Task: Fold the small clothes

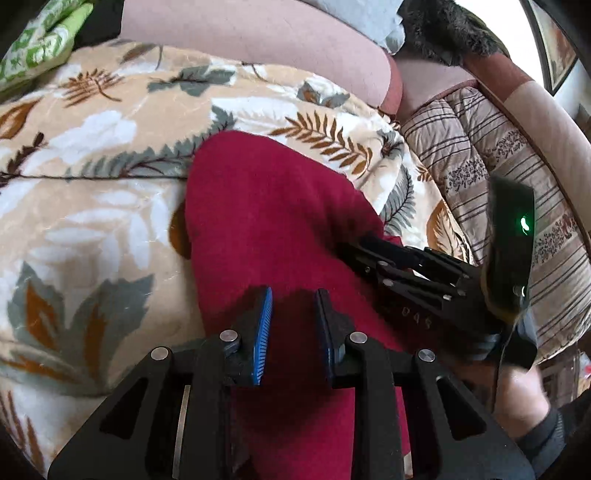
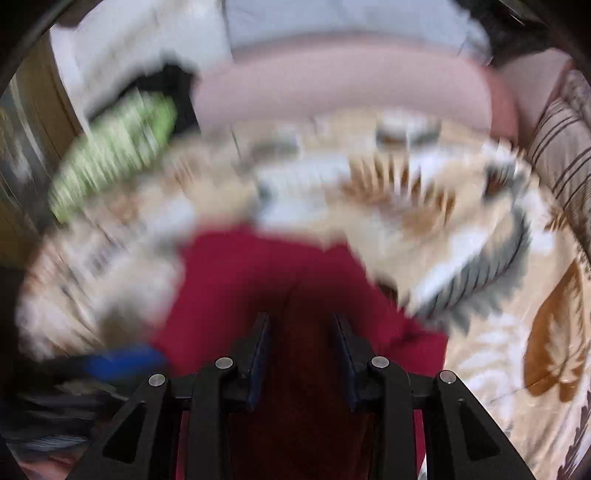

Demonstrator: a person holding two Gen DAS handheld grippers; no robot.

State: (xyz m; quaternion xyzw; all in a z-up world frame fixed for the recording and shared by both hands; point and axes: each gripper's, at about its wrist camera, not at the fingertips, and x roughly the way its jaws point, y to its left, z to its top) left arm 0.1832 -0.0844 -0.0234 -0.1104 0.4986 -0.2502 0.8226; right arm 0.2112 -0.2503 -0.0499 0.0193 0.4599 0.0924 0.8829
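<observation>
A dark red garment (image 1: 266, 221) lies folded on a leaf-patterned blanket (image 1: 92, 166). My left gripper (image 1: 293, 295) hovers over its near part with its jaws apart and nothing between them. My right gripper (image 1: 354, 251) shows in the left wrist view at the garment's right edge, low over the cloth. In the right wrist view, which is motion-blurred, the right gripper (image 2: 301, 319) stands open over the red garment (image 2: 258, 273) with nothing clearly between its pads. The left gripper's blue pad (image 2: 122, 360) shows at the lower left there.
A pink cushion (image 1: 258, 33) lies behind the blanket. A green patterned cloth (image 1: 40, 44) sits at the far left. A striped quilt (image 1: 517, 177) lies to the right, with a dark furry item (image 1: 443, 26) behind it. The person's hand (image 1: 517, 398) holds the right gripper.
</observation>
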